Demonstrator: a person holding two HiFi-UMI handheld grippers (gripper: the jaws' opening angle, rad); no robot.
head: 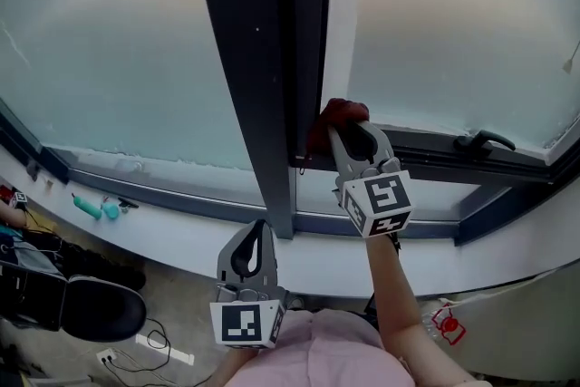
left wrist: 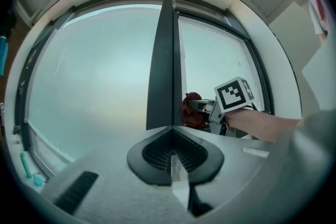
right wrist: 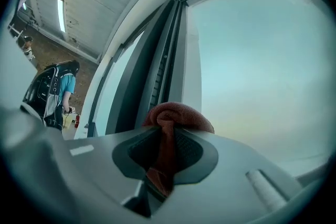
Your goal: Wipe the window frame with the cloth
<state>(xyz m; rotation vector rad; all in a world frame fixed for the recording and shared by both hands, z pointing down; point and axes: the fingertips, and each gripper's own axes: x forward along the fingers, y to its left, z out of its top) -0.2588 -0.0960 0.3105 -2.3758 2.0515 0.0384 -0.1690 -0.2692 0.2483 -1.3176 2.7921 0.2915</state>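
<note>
A dark vertical window frame post (head: 263,59) runs down the middle between two frosted panes. A dark red cloth (head: 340,113) is pressed against the post's right side, where it meets the lower frame rail (head: 426,160). My right gripper (head: 352,139) is shut on this cloth. In the right gripper view the cloth (right wrist: 176,115) bunches out between the jaws, next to the post (right wrist: 157,71). My left gripper (head: 253,251) hangs lower, below the sill, shut and holding nothing. The left gripper view shows the cloth (left wrist: 191,110) and the right gripper (left wrist: 203,106) at the post (left wrist: 164,71).
A window handle (head: 485,140) sits on the right sash. A teal tool (head: 95,208) lies on the white sill (head: 172,231) at the left. A black chair (head: 100,308) and cables (head: 154,344) are on the floor. A person in blue (right wrist: 65,89) stands behind.
</note>
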